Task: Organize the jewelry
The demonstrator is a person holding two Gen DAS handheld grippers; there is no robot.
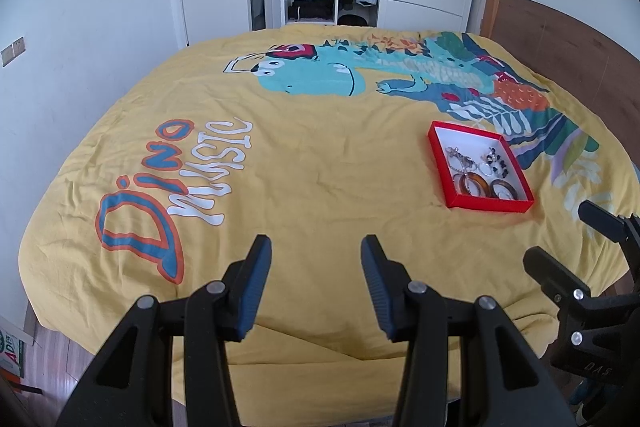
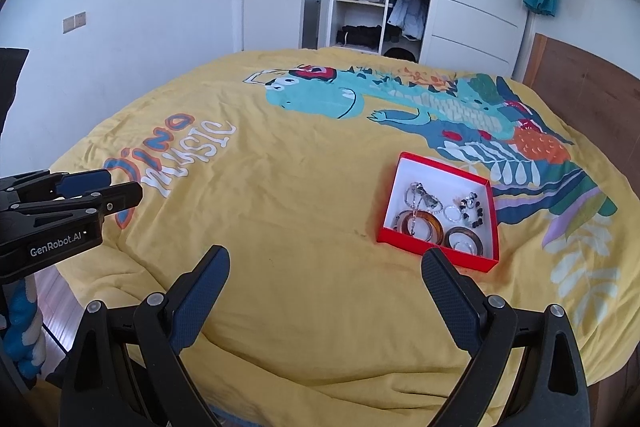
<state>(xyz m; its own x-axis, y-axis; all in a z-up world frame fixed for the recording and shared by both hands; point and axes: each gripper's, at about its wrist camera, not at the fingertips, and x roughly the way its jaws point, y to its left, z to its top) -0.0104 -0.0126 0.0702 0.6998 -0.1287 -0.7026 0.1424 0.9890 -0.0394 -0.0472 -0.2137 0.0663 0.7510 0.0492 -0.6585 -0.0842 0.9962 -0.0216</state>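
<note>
Both grippers are black plastic with silver screws and ribbed blue pads; the left gripper (image 2: 124, 187), at left of frame, reads "GenRobot.AI".

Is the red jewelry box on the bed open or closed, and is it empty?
Open and not empty: the red box has no lid on it, and brown bangles, rings and beaded pieces lie on its white floor.

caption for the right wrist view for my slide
Open right gripper above yellow duvet, red jewelry box just ahead.
</note>
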